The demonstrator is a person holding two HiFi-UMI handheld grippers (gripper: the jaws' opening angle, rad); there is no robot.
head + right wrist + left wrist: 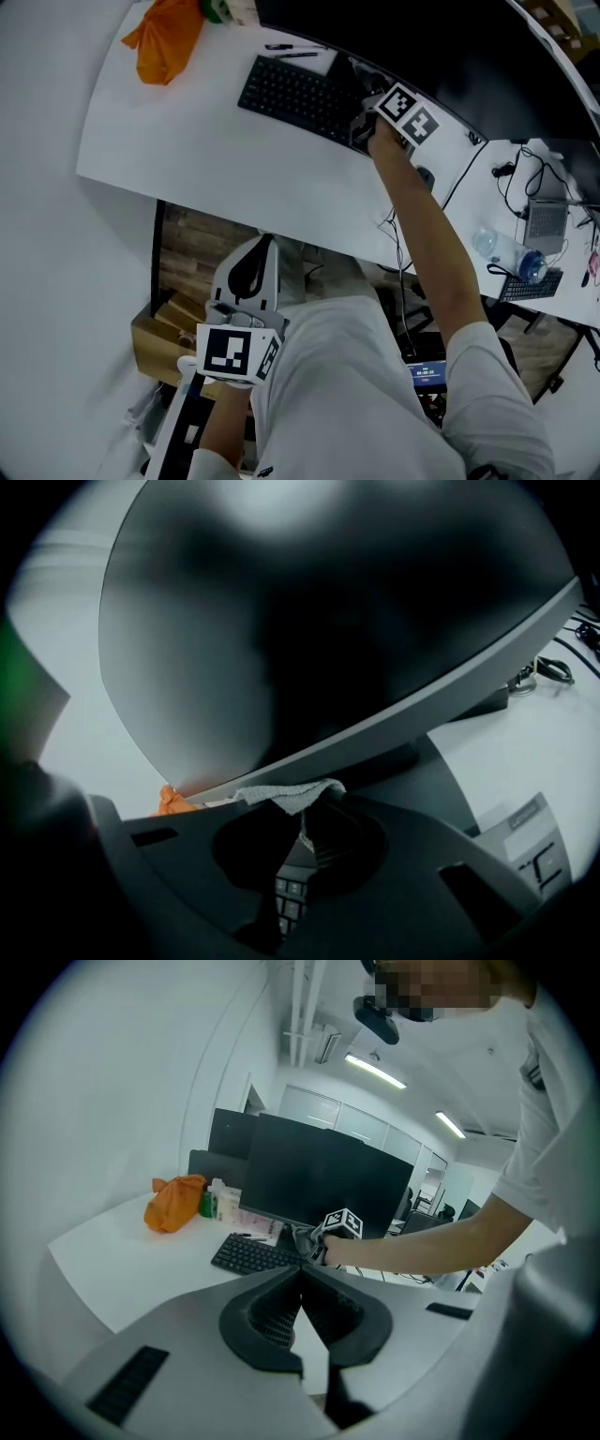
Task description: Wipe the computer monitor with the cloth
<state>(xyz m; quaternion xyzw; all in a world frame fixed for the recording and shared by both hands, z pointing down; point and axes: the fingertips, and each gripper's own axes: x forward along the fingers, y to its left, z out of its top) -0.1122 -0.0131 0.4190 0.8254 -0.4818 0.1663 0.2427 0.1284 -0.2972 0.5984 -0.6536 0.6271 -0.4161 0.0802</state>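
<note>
- The right gripper [302, 834] is squeezing a small grey cloth [286, 794] between its jaws.
- The cloth is pressing against the bottom edge of the big dark computer monitor [281, 649], just above the black keyboard [295, 94].
- A bit of the cloth is sticking out past the jaws and lying flat along the monitor's rim.
- The person's right arm is reaching out over the white desk [187, 141] to the screen.
- The left gripper [302, 1279] is hanging low by the person's lap, well away from the desk.
- Its jaws are pressing together and gripping nothing.
- An orange bag [169, 37] is sitting at the far left corner of the desk.
- Two pens [291, 49] are lying on some paper behind the keyboard.
- A clear water bottle [506, 253] is lying on the desk on the right side, near some cables.
</note>
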